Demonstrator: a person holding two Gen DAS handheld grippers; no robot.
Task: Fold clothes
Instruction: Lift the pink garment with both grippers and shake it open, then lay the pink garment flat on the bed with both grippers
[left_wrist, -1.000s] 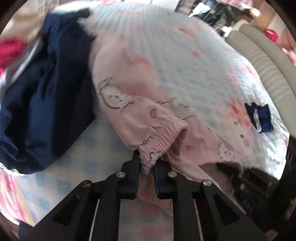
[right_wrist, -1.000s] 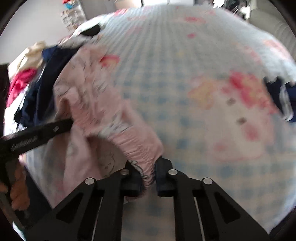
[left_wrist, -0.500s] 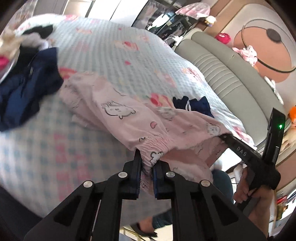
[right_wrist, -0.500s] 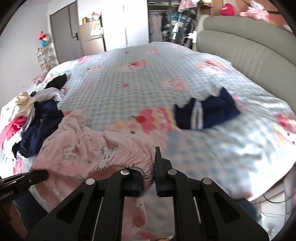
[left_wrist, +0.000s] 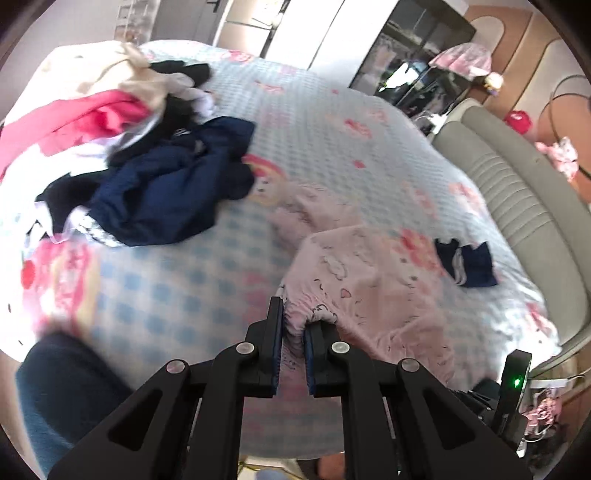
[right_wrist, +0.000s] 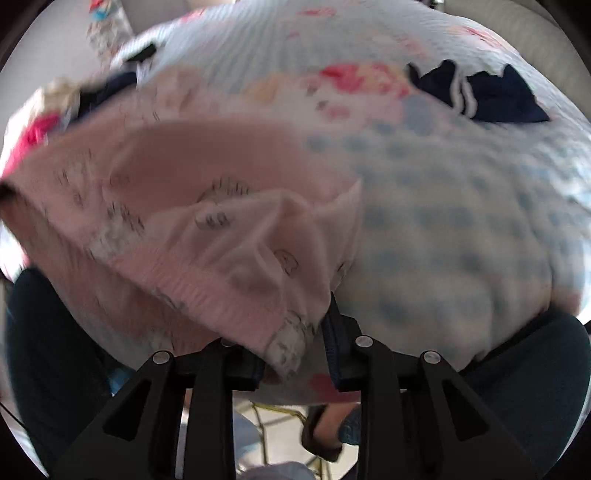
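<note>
Pink printed pants (left_wrist: 362, 280) lie spread on the checked bedspread (left_wrist: 177, 295), reaching toward me. My left gripper (left_wrist: 294, 338) is shut on the elastic waistband at the near edge of the bed. In the right wrist view the same pink pants (right_wrist: 207, 221) bulge up close and blurred. My right gripper (right_wrist: 293, 354) stands open, its fingers wider apart, with the waistband corner lying loosely between them and draped over the left finger. The right gripper's body (left_wrist: 513, 384), with a green light, shows at the lower right of the left wrist view.
A heap of navy clothes (left_wrist: 159, 192), with pink, cream and black ones behind it, sits at the bed's left. A small navy garment (left_wrist: 465, 262) (right_wrist: 480, 96) lies at the right near the padded headboard (left_wrist: 517, 206). A person's trouser legs (right_wrist: 48, 332) and a foot (right_wrist: 332, 424) are at the bed's edge.
Both grippers have swung down and back to the bed's near edge, laying the pink pants on the bedspread. The right gripper's fingers have moved apart; the left stays clamped on the waistband.
</note>
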